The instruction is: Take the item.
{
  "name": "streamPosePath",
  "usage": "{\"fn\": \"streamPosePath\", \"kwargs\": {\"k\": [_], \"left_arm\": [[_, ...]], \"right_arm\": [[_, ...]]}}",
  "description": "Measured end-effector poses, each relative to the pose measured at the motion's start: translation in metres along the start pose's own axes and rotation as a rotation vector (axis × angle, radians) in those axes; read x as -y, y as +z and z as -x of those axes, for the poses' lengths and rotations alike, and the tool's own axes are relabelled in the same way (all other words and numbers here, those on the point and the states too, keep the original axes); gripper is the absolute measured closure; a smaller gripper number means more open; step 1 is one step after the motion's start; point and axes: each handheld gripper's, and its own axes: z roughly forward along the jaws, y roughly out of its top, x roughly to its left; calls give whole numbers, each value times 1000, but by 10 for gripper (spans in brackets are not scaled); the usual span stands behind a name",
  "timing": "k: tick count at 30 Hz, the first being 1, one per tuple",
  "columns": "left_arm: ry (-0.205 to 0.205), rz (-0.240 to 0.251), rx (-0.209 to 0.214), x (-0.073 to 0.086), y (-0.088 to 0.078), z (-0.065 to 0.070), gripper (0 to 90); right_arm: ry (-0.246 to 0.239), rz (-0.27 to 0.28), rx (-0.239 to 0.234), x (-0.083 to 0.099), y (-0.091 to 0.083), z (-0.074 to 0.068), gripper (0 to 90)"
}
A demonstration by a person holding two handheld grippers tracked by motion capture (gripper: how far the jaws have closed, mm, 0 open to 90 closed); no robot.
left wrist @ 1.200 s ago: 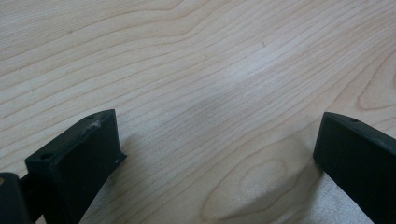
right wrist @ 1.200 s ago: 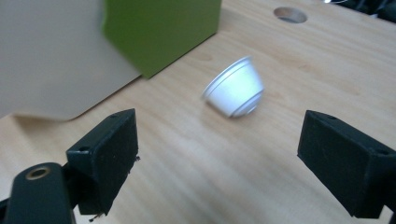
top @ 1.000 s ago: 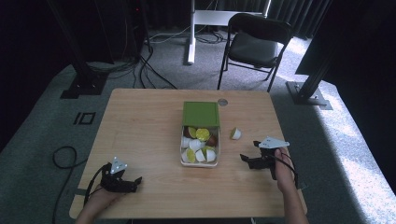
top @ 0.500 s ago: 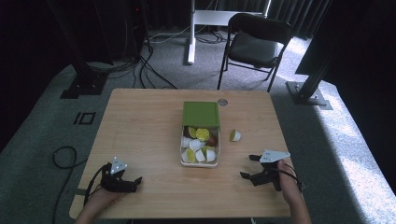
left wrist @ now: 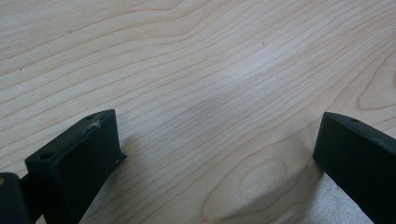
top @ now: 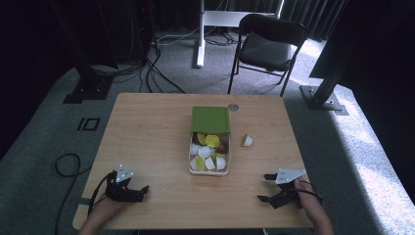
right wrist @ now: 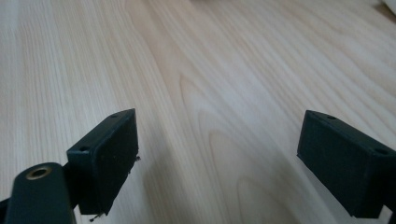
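Jaws stand wide apart on both my grippers, holding nothing. My left gripper (top: pixel 139 191) rests near the table's (top: pixel 147 127) front left corner, my right gripper (top: pixel 264 188) near its front right corner. Mid-table sits a clear box (top: pixel 209 152) of cut fruit pieces, green lid (top: pixel 210 119) behind it; one piece (top: pixel 246 140) lies just right of the box.

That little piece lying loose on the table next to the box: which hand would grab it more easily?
Probably the right gripper. Its jaws are open and it sits on the same side of the box as the loose piece. The left gripper, also open, would have to reach past the box.
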Motion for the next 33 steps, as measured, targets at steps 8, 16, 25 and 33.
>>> {"fn": "streamPosePath", "kwargs": {"k": [8,16,25,33], "left_arm": [[0,0,0,0,0,0,16],[0,0,0,0,0,0,16],[0,0,0,0,0,0,16],[0,0,0,0,0,0,16]], "right_arm": [[-56,-33,18,12,-5,-2,131],[-26,-44,18,14,-6,-1,119],[-28,-46,13,13,-6,-2,118],[-27,-46,12,13,-6,-1,118]]}}
